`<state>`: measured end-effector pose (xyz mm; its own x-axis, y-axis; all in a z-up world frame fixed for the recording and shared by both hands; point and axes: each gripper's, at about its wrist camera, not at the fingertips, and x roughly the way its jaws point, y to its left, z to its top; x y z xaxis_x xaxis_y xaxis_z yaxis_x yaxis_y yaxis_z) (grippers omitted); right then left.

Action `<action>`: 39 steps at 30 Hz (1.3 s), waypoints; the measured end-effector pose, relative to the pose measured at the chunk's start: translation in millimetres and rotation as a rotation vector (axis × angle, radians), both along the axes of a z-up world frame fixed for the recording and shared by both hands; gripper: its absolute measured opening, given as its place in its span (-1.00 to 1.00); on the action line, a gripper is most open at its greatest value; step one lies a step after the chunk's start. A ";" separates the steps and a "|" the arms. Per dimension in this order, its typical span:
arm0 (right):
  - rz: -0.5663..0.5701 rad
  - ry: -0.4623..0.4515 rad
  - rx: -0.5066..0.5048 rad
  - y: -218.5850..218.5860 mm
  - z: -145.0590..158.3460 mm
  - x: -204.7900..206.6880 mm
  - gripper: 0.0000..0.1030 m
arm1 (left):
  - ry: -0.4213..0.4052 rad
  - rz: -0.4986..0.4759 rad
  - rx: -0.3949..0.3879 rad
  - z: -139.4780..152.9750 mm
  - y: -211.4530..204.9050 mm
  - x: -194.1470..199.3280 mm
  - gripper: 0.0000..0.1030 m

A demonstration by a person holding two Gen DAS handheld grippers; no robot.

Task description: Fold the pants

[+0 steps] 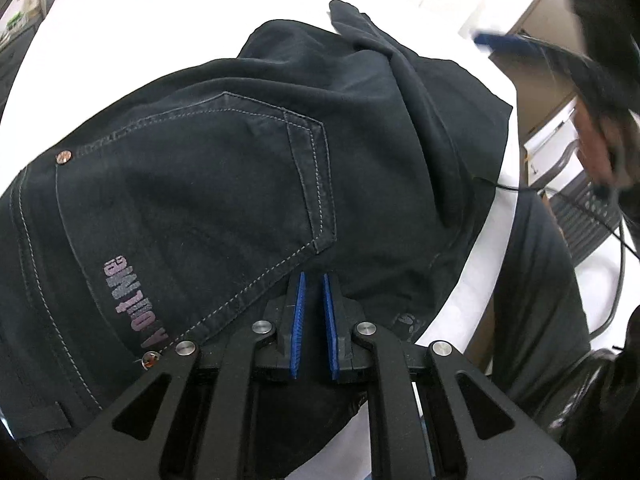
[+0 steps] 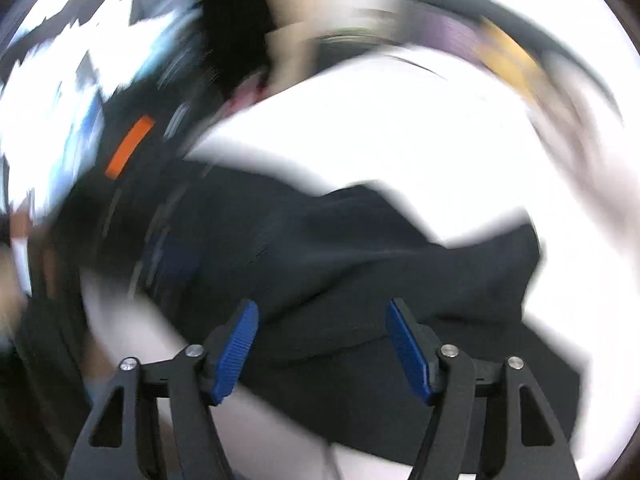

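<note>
White cloth covered the table (image 1: 140,28), and shelving and a keyboard stood off to the right in the left wrist view. On this surface lay the pants (image 1: 224,184), dark navy denim bunched into a mound, seat side up. A back pocket (image 1: 192,200) showed pale contrast stitching and a copper rivet (image 1: 64,156) at its upper corner. Purple embroidered lettering (image 1: 132,304) ran along the pocket's edge, upside down and too distorted to read. The left gripper (image 1: 314,280) sat low over the fabric just below the pocket's point, its blue pads nearly together with a slim gap; whether cloth was pinched between them could not be told. The right wrist view was heavily blurred: the right gripper (image 2: 322,308) had its fingers spread wide, with the pants (image 2: 360,248) lying beyond and between them, ungripped.
</note>
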<state>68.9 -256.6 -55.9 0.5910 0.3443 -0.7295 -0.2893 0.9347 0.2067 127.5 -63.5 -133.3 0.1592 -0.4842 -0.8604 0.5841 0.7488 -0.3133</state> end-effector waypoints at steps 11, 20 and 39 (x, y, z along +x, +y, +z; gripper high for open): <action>-0.627 0.298 0.683 -182.6 -111.0 153.8 0.14 | 0.038 0.049 -0.013 0.6 -0.9 5.7 -0.82; -0.646 0.329 0.750 -194.9 -134.9 194.2 -0.49 | 0.053 0.055 -0.027 -12.0 5.9 3.0 -0.82; -1.131 -0.025 0.834 -352.9 -99.8 -118.9 -0.90 | 0.046 0.092 -0.008 -12.6 14.5 -7.7 -0.82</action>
<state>-50.0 -609.6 -155.8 0.8452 0.0003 -0.5344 0.5149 0.2676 0.8144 119.8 -48.9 -146.0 0.1637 -0.4762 -0.8639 0.4978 0.7960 -0.3445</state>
